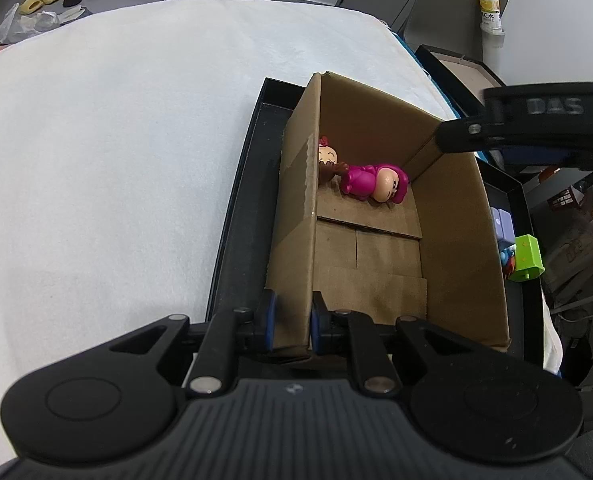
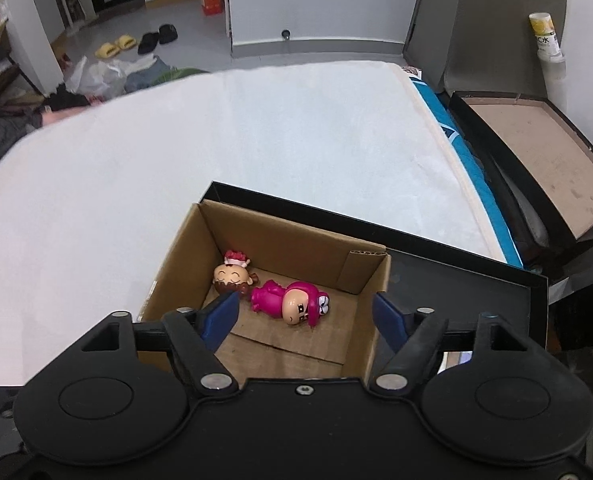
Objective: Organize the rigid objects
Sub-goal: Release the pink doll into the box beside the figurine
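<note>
Lying in the cardboard box (image 2: 280, 248), toward its 11 o'clock corner, are a pink figurine (image 2: 292, 300) and a small brown-haired one (image 2: 232, 276). The left tongs (image 1: 292, 320) pinch the box's near wall, apparently steadying it, while the right tongs (image 2: 304, 316) hang spread wide and empty above. More toys (image 1: 524, 256) wait at 3 o'clock in the black tray (image 1: 240, 184).

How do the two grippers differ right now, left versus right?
The left gripper is shut, its fingers clamping the near wall of the cardboard box; the right gripper is open and holds nothing. The left sits at the box's rim, while the right hovers above the box, over the pink figurine. Both have blue-padded fingers.
</note>
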{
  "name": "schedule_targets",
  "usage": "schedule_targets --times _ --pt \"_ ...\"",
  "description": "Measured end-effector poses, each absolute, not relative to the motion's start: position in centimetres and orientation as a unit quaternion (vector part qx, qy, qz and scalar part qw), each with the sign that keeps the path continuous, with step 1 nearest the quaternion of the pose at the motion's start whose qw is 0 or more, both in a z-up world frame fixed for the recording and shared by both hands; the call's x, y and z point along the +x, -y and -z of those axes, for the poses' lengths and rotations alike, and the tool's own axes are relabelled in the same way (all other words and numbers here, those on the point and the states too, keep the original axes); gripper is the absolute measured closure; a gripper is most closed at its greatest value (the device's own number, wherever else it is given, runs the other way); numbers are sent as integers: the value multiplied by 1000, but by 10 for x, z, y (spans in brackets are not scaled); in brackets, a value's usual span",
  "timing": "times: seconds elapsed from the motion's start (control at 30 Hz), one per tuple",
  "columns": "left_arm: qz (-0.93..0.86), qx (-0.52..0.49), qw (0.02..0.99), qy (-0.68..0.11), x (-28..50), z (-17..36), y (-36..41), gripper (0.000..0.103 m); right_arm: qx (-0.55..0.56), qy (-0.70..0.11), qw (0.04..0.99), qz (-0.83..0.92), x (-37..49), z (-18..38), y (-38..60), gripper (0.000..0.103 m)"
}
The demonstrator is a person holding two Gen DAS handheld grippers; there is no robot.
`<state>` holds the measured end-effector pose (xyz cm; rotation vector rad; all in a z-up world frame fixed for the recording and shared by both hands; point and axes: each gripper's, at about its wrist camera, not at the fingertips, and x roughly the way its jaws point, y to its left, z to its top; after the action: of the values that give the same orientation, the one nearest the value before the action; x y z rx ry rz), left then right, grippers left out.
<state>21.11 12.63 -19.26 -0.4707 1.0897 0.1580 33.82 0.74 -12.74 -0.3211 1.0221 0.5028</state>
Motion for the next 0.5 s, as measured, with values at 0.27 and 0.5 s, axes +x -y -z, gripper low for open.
schedule_targets --times 0.27,0.5 --pt "-76 -219 826 -514 211 193 -125 87 -134 -473 838 -237 332 114 15 18" --pt "-82 -212 826 -516 213 189 -123 88 -112 -467 844 -238 329 108 38 15"
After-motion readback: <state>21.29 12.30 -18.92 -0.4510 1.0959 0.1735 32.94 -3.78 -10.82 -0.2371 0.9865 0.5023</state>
